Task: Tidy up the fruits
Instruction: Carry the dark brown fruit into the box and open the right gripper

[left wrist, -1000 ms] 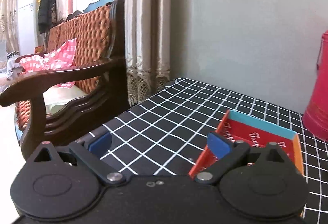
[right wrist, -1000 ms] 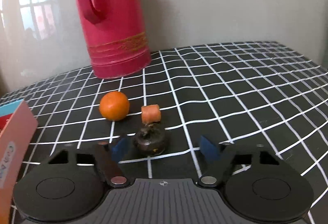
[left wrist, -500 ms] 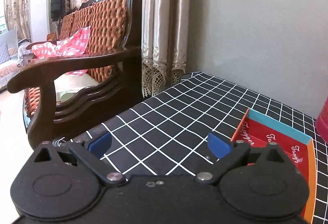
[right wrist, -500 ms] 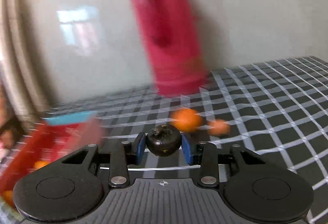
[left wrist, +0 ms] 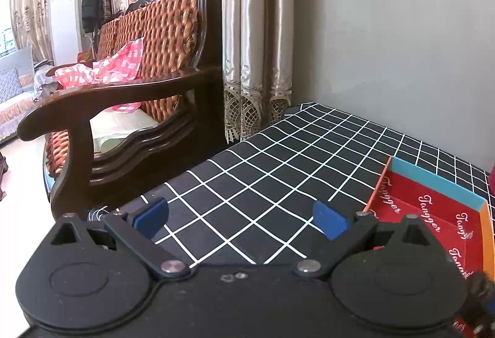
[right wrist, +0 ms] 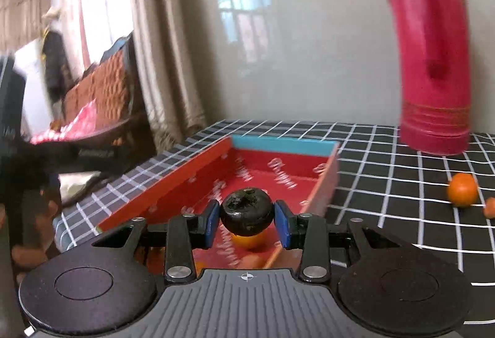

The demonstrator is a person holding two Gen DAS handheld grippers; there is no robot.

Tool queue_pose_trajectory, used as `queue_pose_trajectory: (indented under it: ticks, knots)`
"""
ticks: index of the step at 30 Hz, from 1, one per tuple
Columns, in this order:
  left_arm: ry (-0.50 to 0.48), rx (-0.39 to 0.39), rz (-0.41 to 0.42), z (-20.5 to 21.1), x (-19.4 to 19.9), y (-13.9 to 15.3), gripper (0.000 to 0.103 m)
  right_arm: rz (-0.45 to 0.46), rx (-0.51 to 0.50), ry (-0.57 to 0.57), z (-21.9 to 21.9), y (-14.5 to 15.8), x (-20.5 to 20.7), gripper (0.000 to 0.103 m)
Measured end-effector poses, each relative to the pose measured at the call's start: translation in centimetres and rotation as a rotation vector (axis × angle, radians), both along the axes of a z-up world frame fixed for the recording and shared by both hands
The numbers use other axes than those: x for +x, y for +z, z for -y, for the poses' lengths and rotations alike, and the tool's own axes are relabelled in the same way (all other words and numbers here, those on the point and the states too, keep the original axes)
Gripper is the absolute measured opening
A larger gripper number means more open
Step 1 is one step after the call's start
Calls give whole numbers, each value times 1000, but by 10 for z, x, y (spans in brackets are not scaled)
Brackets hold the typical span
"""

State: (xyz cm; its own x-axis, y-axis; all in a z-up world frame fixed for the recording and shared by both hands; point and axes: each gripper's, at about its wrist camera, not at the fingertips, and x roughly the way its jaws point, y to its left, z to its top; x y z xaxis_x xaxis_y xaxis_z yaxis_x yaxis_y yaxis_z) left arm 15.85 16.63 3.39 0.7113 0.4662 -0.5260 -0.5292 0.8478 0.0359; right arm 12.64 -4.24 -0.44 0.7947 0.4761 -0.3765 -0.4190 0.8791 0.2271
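My right gripper [right wrist: 247, 222] is shut on a dark, round mangosteen [right wrist: 246, 215] and holds it above the near end of the red tray [right wrist: 188, 180]. An orange fruit [right wrist: 249, 240] lies in the tray just below it. An orange [right wrist: 463, 189] and an orange carrot piece [right wrist: 489, 207] lie on the cloth to the right of the tray. My left gripper [left wrist: 243, 218] is open and empty above the black checked cloth, left of the same tray [left wrist: 433, 214].
A tall red thermos [right wrist: 433, 59] stands at the back right by the wall. A wooden armchair [left wrist: 123, 109] stands off the table's left edge [left wrist: 191, 167]. A curtain [left wrist: 256, 44] hangs behind it.
My right gripper closed on the mangosteen, lifted it off the cloth and swung left over the tray. My left gripper drifted left, away from the tray, still open.
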Motion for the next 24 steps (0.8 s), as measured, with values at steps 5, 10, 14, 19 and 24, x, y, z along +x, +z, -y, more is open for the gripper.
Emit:
queue_pose_trajectory:
  ticks: [5,10,14,19,24]
  knots:
    - [-5,4,3,1,0,1,94,11,-19,1,-7,-4,3,63]
    - [-17,11,6,6,2,1,94,67,11,-74,3,4,-1,78]
    - [-34,19,6,16,2,1,94,65,37,-182,27,9,-2,79]
    - [-75,25,11,35,4,1,94,57,30,-366,57,10,-6,99]
    - [-159,53,41,74,6,4,94,34,6,-580,95,9,-10,103]
